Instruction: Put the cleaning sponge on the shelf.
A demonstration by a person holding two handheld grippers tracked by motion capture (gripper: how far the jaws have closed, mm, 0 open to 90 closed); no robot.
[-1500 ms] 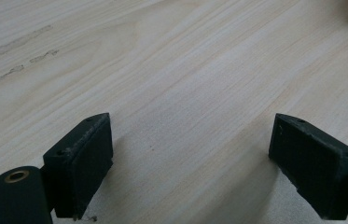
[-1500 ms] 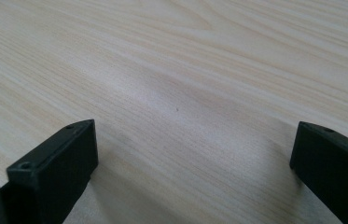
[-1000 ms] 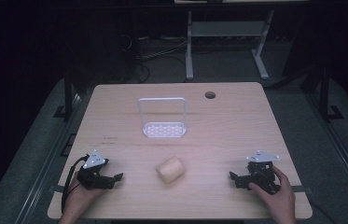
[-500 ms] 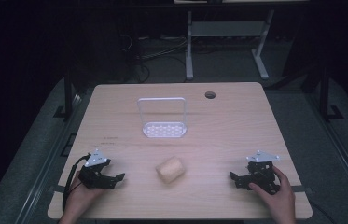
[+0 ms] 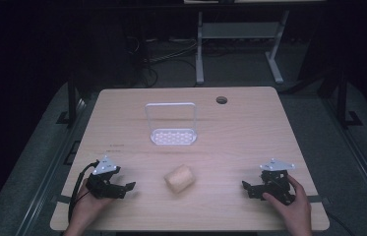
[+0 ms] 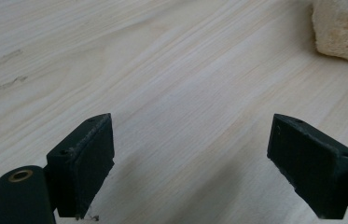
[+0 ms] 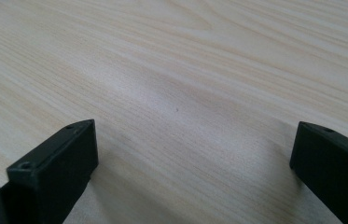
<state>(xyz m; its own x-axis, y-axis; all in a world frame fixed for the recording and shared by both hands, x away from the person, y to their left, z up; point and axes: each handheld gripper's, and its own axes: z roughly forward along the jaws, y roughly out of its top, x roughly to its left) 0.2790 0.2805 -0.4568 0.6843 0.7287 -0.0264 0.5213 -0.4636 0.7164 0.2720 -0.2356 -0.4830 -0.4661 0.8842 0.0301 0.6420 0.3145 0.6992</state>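
A pale tan, bread-like lump (image 5: 179,178) lies on the wooden table (image 5: 250,132) near the front, about midway between my two grippers. My left gripper (image 5: 126,190) rests on the table at the front left, open, with its jaws toward the lump. In the left gripper view the gripper (image 6: 204,168) has wide, empty jaws, and the lump (image 6: 344,28) sits ahead at the upper right, well apart. My right gripper (image 5: 248,191) rests at the front right, open and empty. In the right gripper view the gripper (image 7: 190,172) has bare wood between its jaws.
A white stand (image 5: 171,125) with an upright frame and a perforated base sits behind the lump, toward the table's middle. A round cable hole (image 5: 221,100) is at the back right. Dark floor, cables and a desk frame lie beyond the far edge.
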